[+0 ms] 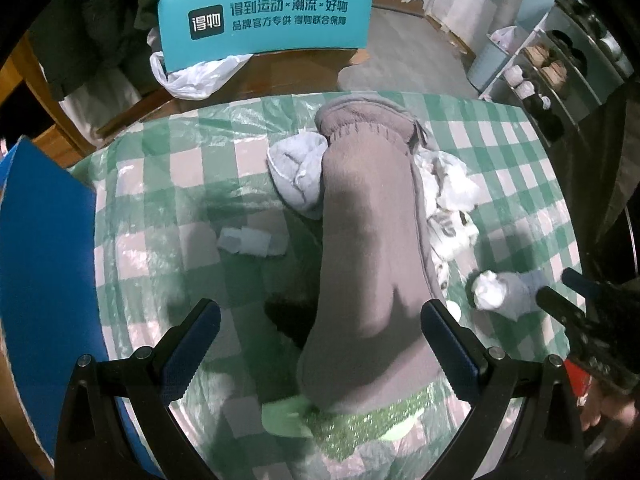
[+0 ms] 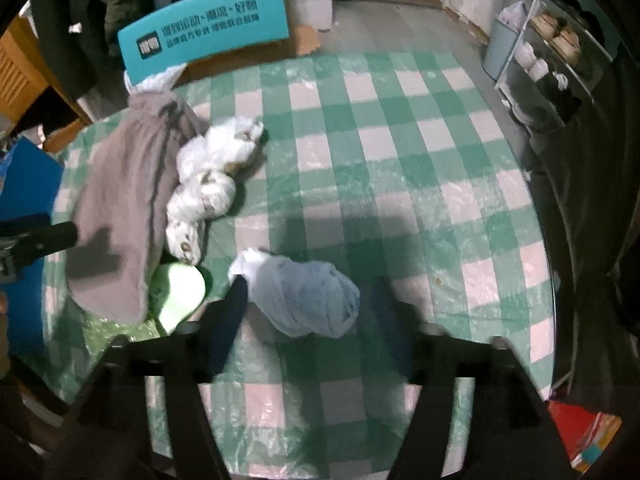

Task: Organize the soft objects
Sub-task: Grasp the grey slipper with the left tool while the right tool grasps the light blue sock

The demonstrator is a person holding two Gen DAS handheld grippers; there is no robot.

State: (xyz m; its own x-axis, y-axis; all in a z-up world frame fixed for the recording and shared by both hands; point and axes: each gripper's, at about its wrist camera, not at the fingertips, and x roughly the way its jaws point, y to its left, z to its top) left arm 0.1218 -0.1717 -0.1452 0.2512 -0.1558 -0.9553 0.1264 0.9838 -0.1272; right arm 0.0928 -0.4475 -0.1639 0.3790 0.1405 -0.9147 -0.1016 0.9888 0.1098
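Risk of a pinch catching only loose fabric and unrolling: right gripper [image 2: 304, 304] jaws wide around pale-blue sock ball [image 2: 308, 300] at table's [image 2: 400, 152] six o'clock; left gripper [image 1: 320, 344] wide, empty.

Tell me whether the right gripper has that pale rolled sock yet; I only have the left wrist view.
Observer: Not gripped. The right gripper is open, with a finger on either side of the pale blue rolled sock, which lies on the checked tablecloth.
Operator: What is the green thing under the brown sock?
Observer: A pale green rounded item pokes out from under the brown sock's toe end. I cannot tell what it is.
Operator: Anything off the table on the right?
Observer: A red book or box lies below the table edge.
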